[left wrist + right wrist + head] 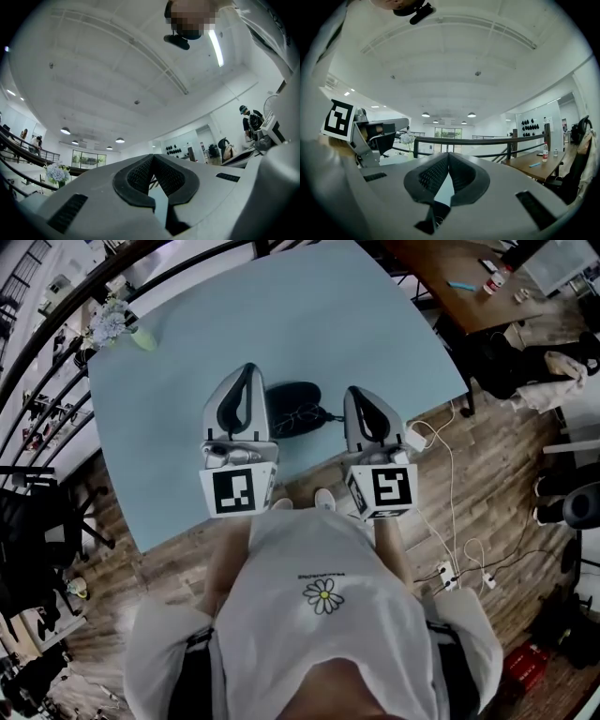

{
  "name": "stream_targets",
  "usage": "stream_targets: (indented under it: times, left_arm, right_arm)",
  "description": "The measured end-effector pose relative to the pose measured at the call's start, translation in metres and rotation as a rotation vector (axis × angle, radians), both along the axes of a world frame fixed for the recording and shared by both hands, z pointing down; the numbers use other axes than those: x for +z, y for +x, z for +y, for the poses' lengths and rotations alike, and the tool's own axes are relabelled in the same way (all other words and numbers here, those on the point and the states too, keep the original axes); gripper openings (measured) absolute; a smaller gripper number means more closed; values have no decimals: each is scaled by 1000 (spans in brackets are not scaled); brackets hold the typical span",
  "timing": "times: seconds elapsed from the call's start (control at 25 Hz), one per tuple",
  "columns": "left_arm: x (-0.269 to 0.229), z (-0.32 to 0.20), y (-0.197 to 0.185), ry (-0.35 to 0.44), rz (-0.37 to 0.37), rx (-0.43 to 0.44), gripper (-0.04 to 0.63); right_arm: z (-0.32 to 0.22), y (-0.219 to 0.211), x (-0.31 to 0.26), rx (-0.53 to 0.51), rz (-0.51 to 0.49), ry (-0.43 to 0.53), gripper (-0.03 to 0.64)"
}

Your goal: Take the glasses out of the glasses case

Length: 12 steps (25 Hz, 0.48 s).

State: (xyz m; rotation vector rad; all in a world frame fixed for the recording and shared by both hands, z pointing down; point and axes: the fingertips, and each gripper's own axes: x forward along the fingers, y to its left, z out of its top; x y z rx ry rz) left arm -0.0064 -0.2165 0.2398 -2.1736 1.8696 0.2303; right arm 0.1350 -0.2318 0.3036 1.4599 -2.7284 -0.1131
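Note:
A black glasses case (292,393) lies open on the light blue table (187,399), a little beyond the near edge. Thin-framed glasses (302,417) rest at the case's near side; I cannot tell whether they sit in it. My left gripper (247,367) hovers just left of the case and my right gripper (355,391) just right of it, neither touching it. In the left gripper view the left gripper (153,156) has its jaw tips meeting with nothing held. In the right gripper view the right gripper (448,153) is likewise shut and empty.
A vase of pale flowers (111,322) stands at the table's far left corner. A wooden desk (469,296) with a bottle (492,282) lies beyond on the right. Cables and a power strip (446,570) trail on the floor at the right. A black chair (33,521) stands left.

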Motion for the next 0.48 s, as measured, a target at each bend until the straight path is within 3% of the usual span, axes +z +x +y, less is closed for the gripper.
stream_targets:
  times: [0.24,0.48]
  left_arm:
    - [2,-2,-13,-17,-9,-50,17]
    - [21,1,-33,-70,-10,-114,17]
  right_arm:
    - [-19,-18,-9,-101,15,12,11]
    - [-33,-46,-8,-313,119,3,19]
